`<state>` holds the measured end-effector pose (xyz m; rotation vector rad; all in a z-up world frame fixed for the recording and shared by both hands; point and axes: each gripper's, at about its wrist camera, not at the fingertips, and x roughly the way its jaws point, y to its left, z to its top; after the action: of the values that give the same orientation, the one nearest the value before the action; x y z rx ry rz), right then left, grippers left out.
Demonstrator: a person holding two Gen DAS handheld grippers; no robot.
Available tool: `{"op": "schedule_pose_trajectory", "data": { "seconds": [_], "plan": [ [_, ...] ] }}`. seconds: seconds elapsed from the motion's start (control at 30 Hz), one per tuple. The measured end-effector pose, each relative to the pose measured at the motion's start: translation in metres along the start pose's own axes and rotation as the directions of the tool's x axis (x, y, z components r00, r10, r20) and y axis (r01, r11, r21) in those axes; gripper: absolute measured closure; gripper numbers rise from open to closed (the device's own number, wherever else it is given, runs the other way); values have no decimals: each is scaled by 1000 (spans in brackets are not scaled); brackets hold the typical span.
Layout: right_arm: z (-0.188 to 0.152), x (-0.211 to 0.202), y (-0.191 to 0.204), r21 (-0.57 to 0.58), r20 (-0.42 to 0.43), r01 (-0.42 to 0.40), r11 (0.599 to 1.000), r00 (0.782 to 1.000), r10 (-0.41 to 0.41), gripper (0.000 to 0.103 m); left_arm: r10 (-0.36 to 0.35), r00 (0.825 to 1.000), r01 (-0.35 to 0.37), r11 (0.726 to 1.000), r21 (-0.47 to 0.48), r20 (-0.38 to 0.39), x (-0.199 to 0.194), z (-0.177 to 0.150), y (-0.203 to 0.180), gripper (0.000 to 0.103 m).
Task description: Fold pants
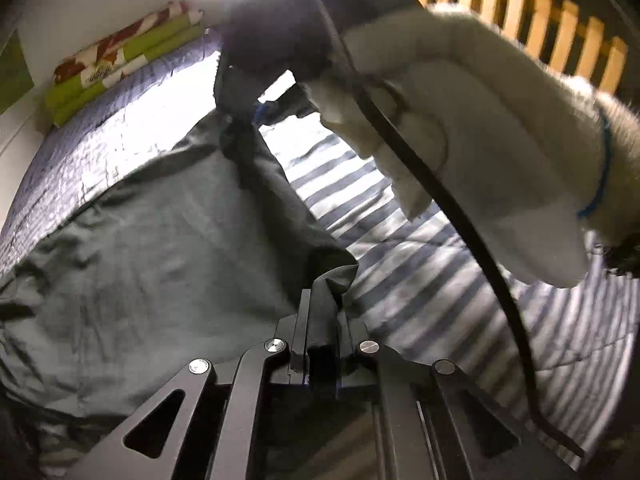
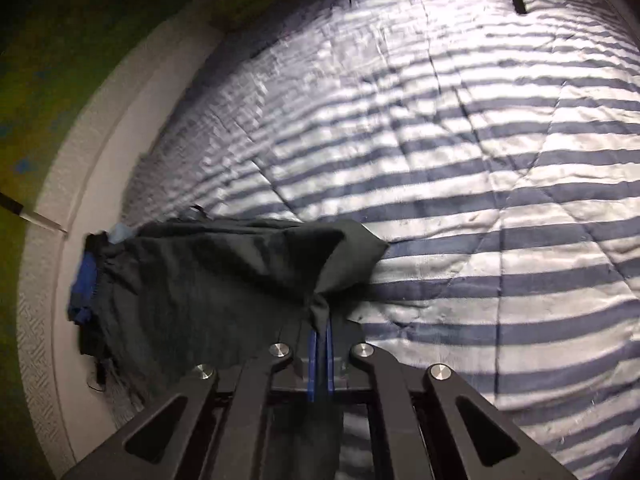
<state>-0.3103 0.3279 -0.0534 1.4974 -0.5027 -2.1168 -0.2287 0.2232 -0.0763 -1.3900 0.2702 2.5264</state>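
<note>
Dark grey-green pants [image 1: 160, 248] lie spread over a blue-and-white striped quilt [image 1: 420, 264]. My left gripper [image 1: 322, 300] is shut on a bunched edge of the pants at their near right corner. Farther back in the left wrist view, my right gripper [image 1: 240, 136], held by a hand in a white fleece glove [image 1: 480, 128], pinches another part of the same edge. In the right wrist view my right gripper [image 2: 320, 320] is shut on a gathered fold of the pants [image 2: 224, 280], which trail to the left toward a blue waistband [image 2: 84, 288].
A rolled green and red patterned cloth [image 1: 120, 64] lies along the wall at the bed's far side. A wooden slatted headboard [image 1: 540, 20] stands behind. A black cable [image 1: 472, 232] hangs from the right gripper. The white bed frame [image 2: 80, 160] and green rug [image 2: 60, 60] lie left.
</note>
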Motion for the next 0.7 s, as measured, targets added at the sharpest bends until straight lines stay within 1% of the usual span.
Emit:
{"op": "schedule_pose_trajectory", "data": {
  "seconds": [0.07,0.17,0.23,0.27,0.33,0.4,0.43,0.47,0.5,0.53,0.57,0.6,0.63,0.7],
  "plan": [
    [-8,-21,-9,26,22,-23,999,999,23,101,-30,999,28,999,33,35,-21,1,-16,97],
    [-30,-58,-28,71,49,-7,997,999,4,101,-91,994,85,993,78,66,-41,3,-50,97],
    [-50,-87,-44,102,70,12,995,997,-20,101,-154,986,146,984,106,68,-49,2,-78,97],
    [-66,-107,-55,121,86,22,992,996,-33,101,-178,982,169,978,123,65,-51,1,-92,97],
    [-89,-131,-68,134,101,64,989,992,-77,101,-230,972,219,960,173,50,-56,-5,-125,97],
    [-122,-164,-88,168,117,106,980,985,-127,101,-271,962,257,941,221,34,-60,-11,-155,97],
    [-132,-173,-95,180,122,122,976,982,-145,101,-299,954,285,928,242,24,-63,-15,-172,97],
    [-151,-190,-106,205,128,148,967,976,-177,101,-319,948,305,917,256,15,-65,-18,-185,97],
    [-163,-201,-113,221,134,160,962,972,-193,101,-340,940,326,907,267,7,-68,-22,-201,97],
    [-180,-216,-124,246,145,175,953,966,-215,101,-366,931,352,895,275,0,-72,-26,-217,97],
    [-189,-224,-130,261,152,181,948,962,-226,101,-382,924,368,885,287,-5,-75,-29,-229,97],
    [-207,-238,-139,286,168,190,939,955,-245,101,-394,919,378,875,303,-9,-77,-32,-240,97],
    [-215,-243,-144,298,173,198,934,951,-256,101,-403,915,386,865,321,-15,-78,-36,-252,97],
    [-234,-250,-158,315,160,244,917,939,-305,101,-414,909,405,850,336,-50,-76,-42,-268,93]
  ]
}}
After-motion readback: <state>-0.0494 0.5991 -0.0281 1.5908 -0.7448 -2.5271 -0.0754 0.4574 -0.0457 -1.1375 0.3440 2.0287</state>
